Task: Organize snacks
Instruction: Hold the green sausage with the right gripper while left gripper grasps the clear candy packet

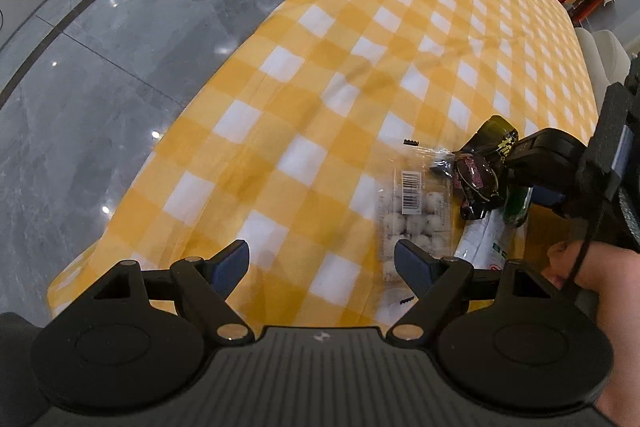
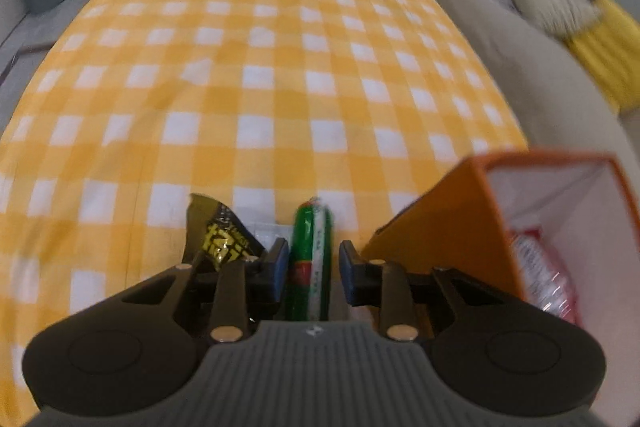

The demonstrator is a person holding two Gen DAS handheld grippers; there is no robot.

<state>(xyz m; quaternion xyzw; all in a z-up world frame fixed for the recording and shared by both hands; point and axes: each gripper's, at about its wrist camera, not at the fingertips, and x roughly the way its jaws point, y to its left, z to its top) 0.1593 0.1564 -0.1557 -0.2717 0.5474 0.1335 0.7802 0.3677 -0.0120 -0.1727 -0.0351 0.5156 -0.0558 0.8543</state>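
My right tongs [image 2: 313, 269] are closed down onto a green tube-shaped snack pack [image 2: 311, 259]; its long axis runs straight along the tongs' line, with one end poking out ahead toward the desk's far edge and the other running back under the tool body. The blue pads [image 2: 280, 267] sit tight at its two sides, though blur keeps me from seeing the contact cleanly. Just left of the tongs lies a dark wrapper with yellow lettering [image 2: 218, 239], tilted, on the yellow checked cloth of the desk [image 2: 280, 99]. Just right stands an open orange box [image 2: 460, 211] with a white inside, holding a red and white packet [image 2: 540, 275], near the desk's right edge.

My left tongs [image 1: 322, 261] stand wide open and hold nothing. A clear bag of white round sweets [image 1: 416, 211] lies lengthwise, touching or just under the right pad [image 1: 412, 263]. Beyond it I see the same dark wrapper [image 1: 490, 151] and the green pack [image 1: 518, 205] at the right tool's tip [image 1: 540, 163], with a white packet [image 1: 484, 239] beneath. A hand [image 1: 592, 267] grips that tool.
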